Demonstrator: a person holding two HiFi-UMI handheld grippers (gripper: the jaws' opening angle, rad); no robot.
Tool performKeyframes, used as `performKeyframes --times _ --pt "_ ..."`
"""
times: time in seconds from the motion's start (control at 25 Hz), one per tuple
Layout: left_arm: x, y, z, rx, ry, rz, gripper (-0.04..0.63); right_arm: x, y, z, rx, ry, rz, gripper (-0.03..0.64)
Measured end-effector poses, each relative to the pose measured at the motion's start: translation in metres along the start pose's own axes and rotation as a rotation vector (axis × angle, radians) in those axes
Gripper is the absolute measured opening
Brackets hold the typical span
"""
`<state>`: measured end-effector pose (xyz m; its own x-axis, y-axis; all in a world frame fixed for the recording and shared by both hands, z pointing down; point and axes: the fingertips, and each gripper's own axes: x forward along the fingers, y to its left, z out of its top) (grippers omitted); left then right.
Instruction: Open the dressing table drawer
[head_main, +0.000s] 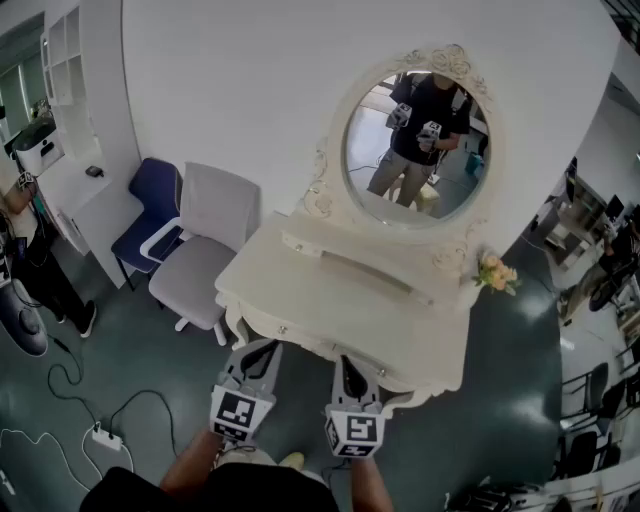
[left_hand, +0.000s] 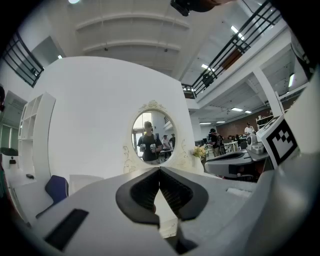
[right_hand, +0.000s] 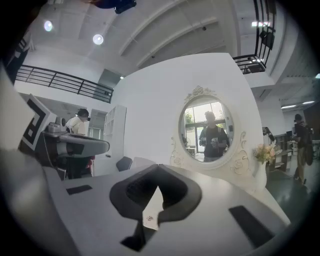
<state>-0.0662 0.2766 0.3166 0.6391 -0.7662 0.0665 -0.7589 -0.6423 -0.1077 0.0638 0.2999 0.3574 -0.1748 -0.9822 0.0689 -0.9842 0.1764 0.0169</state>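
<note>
The white dressing table (head_main: 330, 292) stands against the wall under its oval mirror (head_main: 415, 140). Its drawer front (head_main: 303, 337), with a small knob (head_main: 283, 329), runs along the near edge. My left gripper (head_main: 263, 347) is held level just before that edge, a little right of the knob, its jaws shut and empty. My right gripper (head_main: 346, 362) hangs beside it further right, also shut on nothing. In the left gripper view the tips (left_hand: 159, 169) meet below the mirror (left_hand: 153, 136). The right gripper view shows its tips (right_hand: 158, 166) closed too.
A white chair (head_main: 205, 240) and a blue chair (head_main: 150, 210) stand left of the table. A small flower bunch (head_main: 497, 273) sits on the table's right end. A power strip (head_main: 103, 436) with cables lies on the floor at the left. A person (head_main: 30, 250) stands far left.
</note>
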Motion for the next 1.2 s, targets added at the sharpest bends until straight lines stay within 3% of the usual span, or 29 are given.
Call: performKeyframes --times 0.56,1.2 --pt "0.011 0.025 -0.008 -0.017 0.022 -0.007 0.003 0.023 0.005 0.002 0.020 0.001 -0.023 -0.002" --pt "0.048 0.082 -0.021 -0.033 0.044 -0.025 0.003 0.086 0.014 -0.004 0.033 0.033 -0.039 -0.002"
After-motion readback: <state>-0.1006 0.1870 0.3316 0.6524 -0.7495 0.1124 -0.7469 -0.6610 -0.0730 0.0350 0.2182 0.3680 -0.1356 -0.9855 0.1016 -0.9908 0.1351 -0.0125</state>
